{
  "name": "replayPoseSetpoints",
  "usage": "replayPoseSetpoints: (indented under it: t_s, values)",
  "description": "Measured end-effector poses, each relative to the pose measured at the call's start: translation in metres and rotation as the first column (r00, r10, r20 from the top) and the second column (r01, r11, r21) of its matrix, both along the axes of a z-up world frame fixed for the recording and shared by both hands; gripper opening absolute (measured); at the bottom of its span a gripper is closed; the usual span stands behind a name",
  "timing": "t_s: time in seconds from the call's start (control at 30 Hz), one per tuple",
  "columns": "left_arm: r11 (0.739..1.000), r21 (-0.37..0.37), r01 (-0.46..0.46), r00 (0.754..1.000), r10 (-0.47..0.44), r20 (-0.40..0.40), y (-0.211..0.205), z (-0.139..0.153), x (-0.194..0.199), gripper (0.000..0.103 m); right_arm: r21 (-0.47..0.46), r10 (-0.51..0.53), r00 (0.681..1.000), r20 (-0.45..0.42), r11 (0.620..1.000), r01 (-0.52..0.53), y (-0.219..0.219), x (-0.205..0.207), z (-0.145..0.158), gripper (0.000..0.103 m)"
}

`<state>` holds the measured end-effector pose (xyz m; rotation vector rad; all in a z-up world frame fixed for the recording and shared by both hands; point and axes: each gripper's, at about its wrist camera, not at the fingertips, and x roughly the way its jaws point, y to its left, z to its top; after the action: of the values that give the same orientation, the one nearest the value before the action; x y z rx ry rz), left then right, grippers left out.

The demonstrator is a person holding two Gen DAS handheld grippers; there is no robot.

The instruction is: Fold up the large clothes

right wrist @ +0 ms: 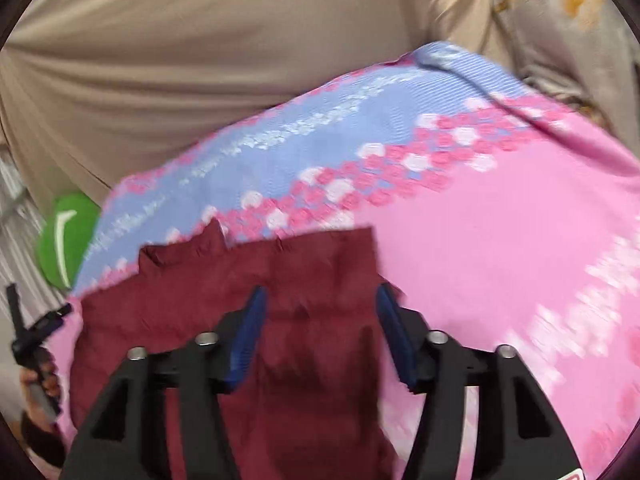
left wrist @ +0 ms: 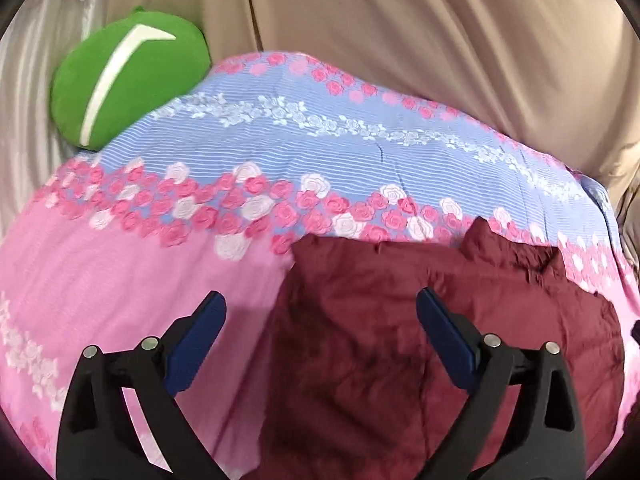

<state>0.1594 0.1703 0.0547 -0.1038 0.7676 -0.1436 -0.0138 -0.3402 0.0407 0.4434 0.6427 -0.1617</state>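
A dark red quilted garment (left wrist: 420,320) lies folded on a pink and blue flowered bedspread (left wrist: 120,264). My left gripper (left wrist: 320,312) is open above the garment's left edge, with one blue finger over the bedspread and the other over the garment. In the right wrist view, which is blurred, the same garment (right wrist: 288,288) lies below my right gripper (right wrist: 320,304), which is open and holds nothing. The left gripper (right wrist: 28,328) shows at the left edge there, in a hand.
A green round cushion (left wrist: 128,76) with a white stripe sits at the bed's far left corner, also in the right wrist view (right wrist: 66,236). A beige curtain (left wrist: 440,40) hangs behind the bed. The bedspread (right wrist: 500,240) spreads wide to the right.
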Motion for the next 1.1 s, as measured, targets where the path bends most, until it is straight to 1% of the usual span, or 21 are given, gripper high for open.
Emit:
replayPoseSetpoints:
  t_s: [0.1,0.13,0.17,0.2,0.23,0.3,0.37,0.43,0.53,0.57,0.6,0.63,0.67,0.73,0.8,0.87,0.93,0.97,1.03,1.07,1.1]
  values:
    - [1.000,-0.014,0.006,0.996,-0.007,-0.089,-0.005,-0.016,0.028,0.092,0.072,-0.015,0.996,-0.086,0.997,0.021,-0.013,0.034,-0.021,0.058]
    - [1.000,-0.025,0.001,0.994,-0.004,-0.112,-0.007,-0.024,0.035,0.079,0.096,-0.010,0.994,-0.108,0.995,0.020,-0.014,0.043,-0.028,0.056]
    - [1.000,-0.028,0.005,0.992,-0.009,-0.123,-0.007,-0.029,0.035,0.063,0.088,-0.022,0.991,-0.133,0.996,0.034,-0.013,0.052,-0.035,0.036]
    - [1.000,-0.025,0.014,0.990,-0.017,-0.139,-0.009,-0.033,0.038,0.031,0.042,-0.023,0.989,-0.148,0.999,0.030,-0.007,0.059,-0.036,0.010]
    - [0.999,-0.027,0.025,0.989,-0.029,-0.148,-0.012,-0.035,0.040,0.011,0.019,-0.019,0.989,-0.144,1.000,0.022,-0.004,0.061,-0.035,0.004]
    - [1.000,-0.014,0.021,0.995,-0.022,-0.096,-0.015,-0.026,0.035,0.005,0.007,-0.011,0.999,-0.043,1.000,0.012,0.003,0.054,-0.018,0.003]
    - [1.000,0.015,-0.004,1.000,0.004,-0.017,-0.015,-0.013,0.029,0.004,-0.040,-0.020,0.997,0.070,0.999,0.022,0.009,0.042,0.004,0.003]
    - [0.999,0.024,-0.026,1.000,0.026,-0.002,-0.016,-0.010,0.033,0.004,-0.095,-0.046,0.994,0.100,0.994,0.056,0.011,0.040,0.012,0.002]
    - [0.995,0.093,-0.036,0.997,0.043,-0.071,-0.024,-0.037,0.053,0.004,-0.101,-0.075,0.996,-0.048,0.992,0.070,-0.004,0.066,-0.023,0.002]
    - [0.993,0.114,-0.042,0.993,0.054,-0.101,-0.026,-0.054,0.060,0.005,-0.081,-0.074,0.988,-0.134,0.995,0.063,-0.011,0.079,-0.045,0.001]
    - [0.993,0.112,-0.046,0.993,0.058,-0.106,-0.027,-0.059,0.061,0.005,-0.033,-0.066,0.983,-0.171,0.998,0.061,-0.018,0.085,-0.061,0.000]
    - [0.990,0.129,-0.049,0.994,0.062,-0.093,-0.028,-0.059,0.061,0.006,-0.003,-0.068,0.986,-0.152,0.998,0.069,-0.024,0.084,-0.059,0.000]
    - [0.988,0.144,-0.051,0.994,0.065,-0.091,-0.028,-0.057,0.060,0.006,0.002,-0.073,0.984,-0.165,0.997,0.074,-0.027,0.083,-0.054,0.000]
    - [0.986,0.151,-0.068,0.994,0.080,-0.076,-0.025,-0.052,0.055,0.008,-0.036,-0.130,0.982,-0.140,0.991,0.126,-0.026,0.072,-0.042,0.004]
    - [0.986,0.141,-0.091,0.995,0.095,-0.021,-0.016,-0.031,0.032,0.009,-0.079,-0.128,0.990,-0.061,0.989,0.123,-0.009,0.048,-0.017,0.008]
    - [0.988,0.133,-0.082,0.996,0.078,0.036,-0.016,-0.009,0.006,0.013,-0.112,-0.066,0.998,-0.009,0.992,0.065,0.015,0.030,0.001,0.011]
    - [0.993,0.119,-0.024,0.996,0.014,0.088,-0.025,0.011,-0.025,0.028,-0.139,0.068,0.998,0.019,0.988,-0.064,0.059,0.013,0.014,0.011]
    - [0.993,0.118,0.031,0.993,-0.044,0.112,-0.036,0.020,-0.045,0.032,-0.146,0.161,0.987,0.017,0.977,-0.157,0.088,0.006,0.016,0.011]
    - [0.974,0.129,0.186,0.971,-0.202,0.129,-0.070,0.026,-0.083,0.036,-0.145,0.307,0.952,-0.013,0.941,-0.305,0.139,0.000,0.008,0.011]
    - [0.956,0.125,0.264,0.954,-0.278,0.114,-0.086,0.023,-0.097,0.036,-0.135,0.401,0.915,-0.038,0.906,-0.402,0.172,-0.004,0.000,0.011]
    - [0.941,0.116,0.317,0.940,-0.328,0.096,-0.097,0.020,-0.107,0.036,-0.126,0.458,0.887,-0.052,0.878,-0.461,0.195,-0.008,-0.006,0.011]
